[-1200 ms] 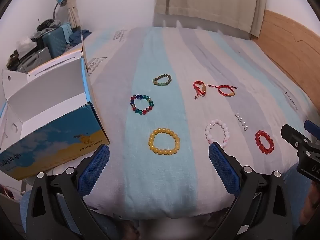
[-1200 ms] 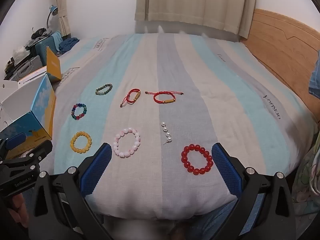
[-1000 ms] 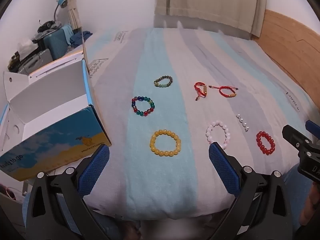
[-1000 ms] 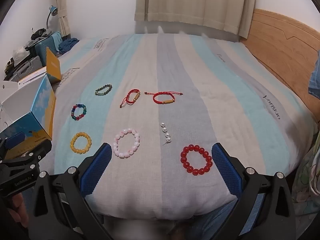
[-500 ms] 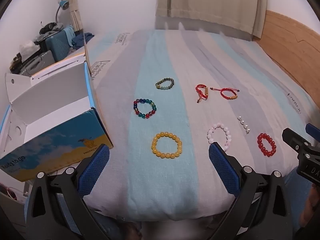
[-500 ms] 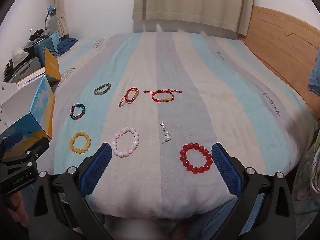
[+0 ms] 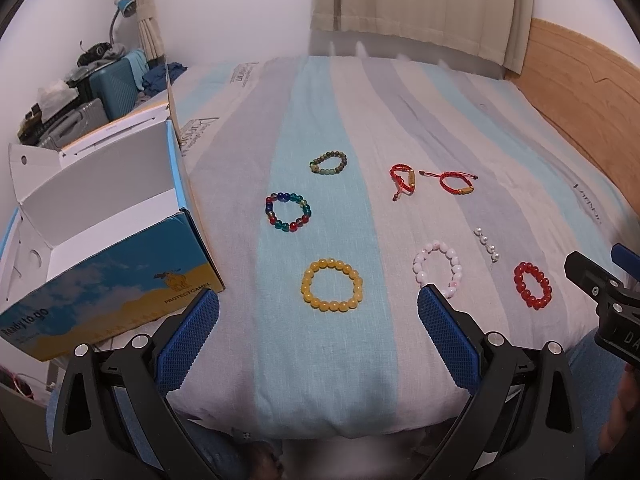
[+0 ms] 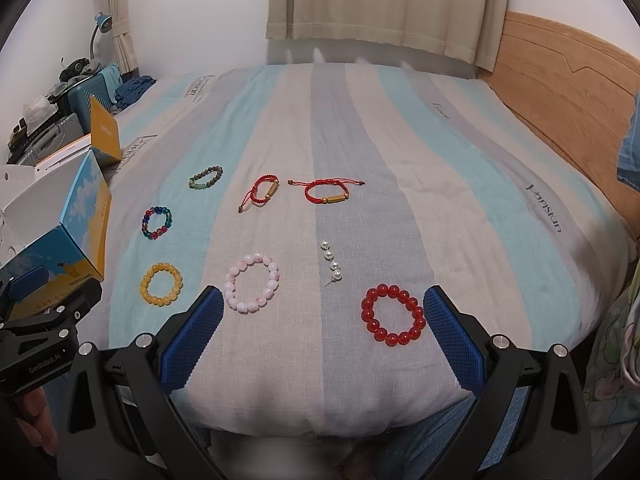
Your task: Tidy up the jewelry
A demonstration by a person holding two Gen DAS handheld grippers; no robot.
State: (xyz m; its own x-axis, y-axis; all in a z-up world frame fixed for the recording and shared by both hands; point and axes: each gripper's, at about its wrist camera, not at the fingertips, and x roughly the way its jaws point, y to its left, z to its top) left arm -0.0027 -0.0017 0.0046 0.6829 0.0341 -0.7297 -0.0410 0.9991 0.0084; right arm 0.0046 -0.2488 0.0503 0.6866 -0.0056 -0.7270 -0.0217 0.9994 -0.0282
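Open blue-and-yellow cardboard box (image 7: 120, 280), front panel: "Ready to go" in blue at lower left; "PROTECTCAMEL" under small camel drawing at lower right. Black left tool (image 8: 40, 344) body, seen from right wrist view: white "GenRobot.AI". Black right tool (image 7: 612, 320) body, seen from left wrist view: white "DA", rest cut off. Striped blue-grey-beige bedsheet (image 8: 440, 200): dark script words, unreadable.

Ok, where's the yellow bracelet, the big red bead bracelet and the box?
yellow bracelet (image 7: 331, 285), left wrist view, on a bead.
red bead bracelet (image 8: 392, 314), right wrist view, on its beads.
box (image 7: 120, 280), left wrist view, on its printed front.
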